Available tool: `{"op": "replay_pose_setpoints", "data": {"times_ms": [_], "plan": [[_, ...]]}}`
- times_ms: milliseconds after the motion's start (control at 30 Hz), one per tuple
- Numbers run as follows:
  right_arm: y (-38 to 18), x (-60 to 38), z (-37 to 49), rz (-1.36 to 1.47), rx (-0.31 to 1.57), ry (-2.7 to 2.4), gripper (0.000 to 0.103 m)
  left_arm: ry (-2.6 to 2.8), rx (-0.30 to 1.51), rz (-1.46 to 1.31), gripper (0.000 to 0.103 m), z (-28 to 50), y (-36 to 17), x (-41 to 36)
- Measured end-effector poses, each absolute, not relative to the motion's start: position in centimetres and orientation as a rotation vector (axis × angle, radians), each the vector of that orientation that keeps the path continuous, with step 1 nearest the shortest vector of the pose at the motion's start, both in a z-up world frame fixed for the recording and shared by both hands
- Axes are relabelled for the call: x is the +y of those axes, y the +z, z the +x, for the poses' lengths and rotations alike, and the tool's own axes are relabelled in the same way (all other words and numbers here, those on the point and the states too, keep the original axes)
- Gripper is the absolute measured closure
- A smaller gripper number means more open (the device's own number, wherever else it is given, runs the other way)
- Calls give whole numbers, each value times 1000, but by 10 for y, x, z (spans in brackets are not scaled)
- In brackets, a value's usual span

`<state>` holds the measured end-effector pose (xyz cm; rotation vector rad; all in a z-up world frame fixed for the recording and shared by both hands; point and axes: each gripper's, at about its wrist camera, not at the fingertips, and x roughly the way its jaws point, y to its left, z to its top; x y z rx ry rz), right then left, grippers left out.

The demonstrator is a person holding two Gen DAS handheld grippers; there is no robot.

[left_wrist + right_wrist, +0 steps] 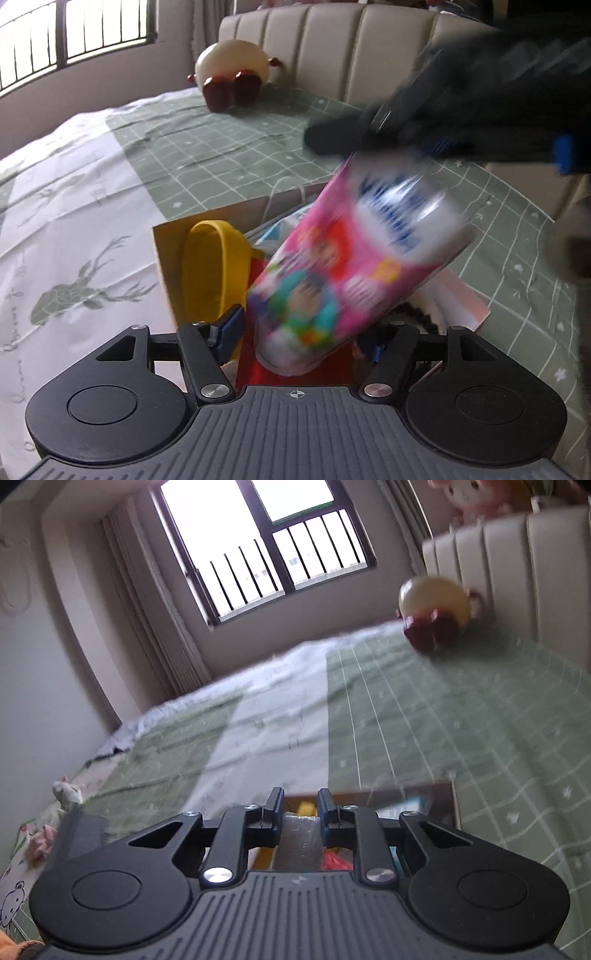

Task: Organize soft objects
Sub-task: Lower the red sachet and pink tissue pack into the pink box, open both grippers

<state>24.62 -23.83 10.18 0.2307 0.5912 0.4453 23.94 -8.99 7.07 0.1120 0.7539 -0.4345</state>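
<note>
The right claw (332, 142) pinches a pink packet (351, 273) above the cardboard box (166, 266) on the bed (221, 147). The left claw (306, 332) is spread wide around the packet's lower end, beside a yellow slipper (210, 269). A plush toy (232, 74) sits by the headboard (332, 48).

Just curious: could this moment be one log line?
right gripper: shut on pink pack | pack: tilted above cardboard box | left gripper: open

The left gripper (303, 332) has its jaws spread wide apart, nothing pinched between them. The right gripper (301, 805) is narrowed, jaws pressing a thin plastic edge from both sides; it reaches in above the left jaws.
</note>
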Motion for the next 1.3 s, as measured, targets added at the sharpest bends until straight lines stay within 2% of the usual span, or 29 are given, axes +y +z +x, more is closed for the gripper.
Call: {"op": "replay_pose_setpoints", "data": {"times_ms": [133,200,333,700,767,833,867,967,1300], "plan": [[82,-237,262,191,629,358,84,-406,753,141,32,235,72,-85],[74,-239,271,173,658,316,91,-410,745,122,32,232,76,-82],[59,-245,277,137,667,274,93,-413,713,109,34,222,86,-81],[86,-257,236,110,563,374,91,-345,607,4,36,199,116,-64],[79,-257,231,92,570,370,91,-374,635,-35,41,204,114,-63],[66,-255,233,57,596,342,91,-402,709,-9,61,210,103,-74],[57,-254,237,50,624,324,91,-396,745,24,65,213,95,-81],[43,-259,241,80,634,313,90,-362,737,132,67,212,83,-99],[39,-268,239,134,638,308,90,-349,719,112,67,221,73,-100]]}}
